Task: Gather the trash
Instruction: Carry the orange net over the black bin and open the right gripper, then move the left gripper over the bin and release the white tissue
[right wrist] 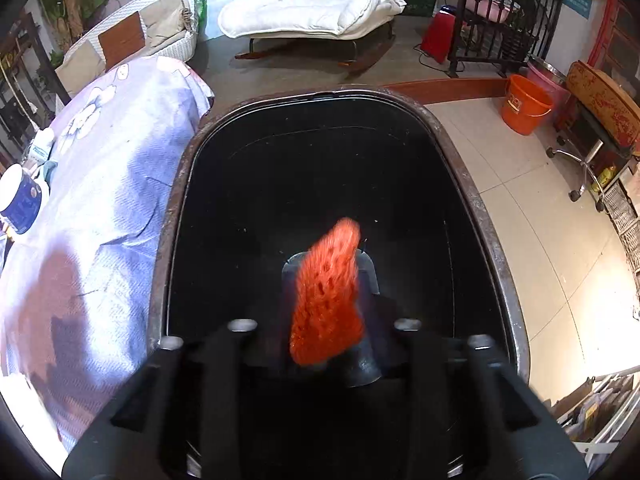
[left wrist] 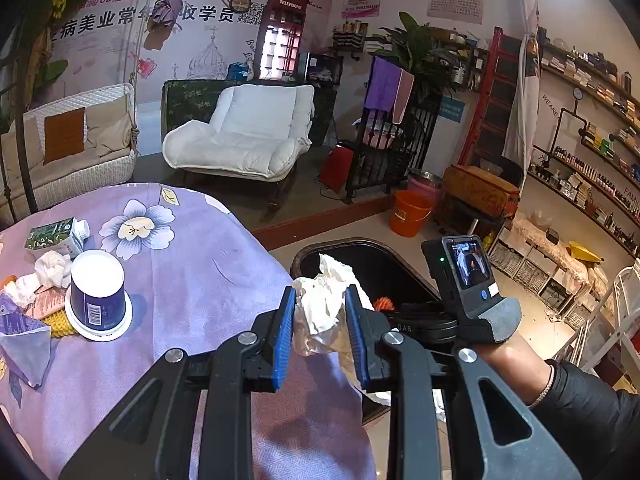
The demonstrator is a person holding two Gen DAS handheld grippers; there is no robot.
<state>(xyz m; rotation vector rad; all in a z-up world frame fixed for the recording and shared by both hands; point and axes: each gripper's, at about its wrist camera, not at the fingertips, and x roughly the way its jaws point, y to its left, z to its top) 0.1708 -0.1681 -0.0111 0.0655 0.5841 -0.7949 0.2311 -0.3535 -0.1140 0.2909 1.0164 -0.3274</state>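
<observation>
Left hand-held gripper is clamping a crumpled white tissue between its blue pads; it is hanging at the edge of the table, just short of the black trash bin, with the tissue's top corner overlapping the bin's rim in this view.

Right hand-held gripper is hanging over the open mouth of the bin; an orange foam net is sitting between its fingers, blurred; whether the jaws are pinching it or letting it go, I cannot tell; the dark fingers are merging with the dark bin interior.

Step in hand, as I judge it: the drop-off; two pieces are being delivered, the net first since it is already above the opening, the tissue next.

Next move is calling for: the right gripper parting fully and lifting clear, so the net falls inside; then the left gripper travelling rightward past the rim, over the dark opening, and only then parting, as light paper may cling to a pad or drift onto the floor.

Farther along the table, more trash is waiting: an upturned blue-and-white paper cup; behind it a wad of white tissues, a green carton; a purple wrapper at the left edge; so the task looks early to middling.

Beyond the bin: an orange bucket on the tiled floor; a white armchair against the wall.
</observation>
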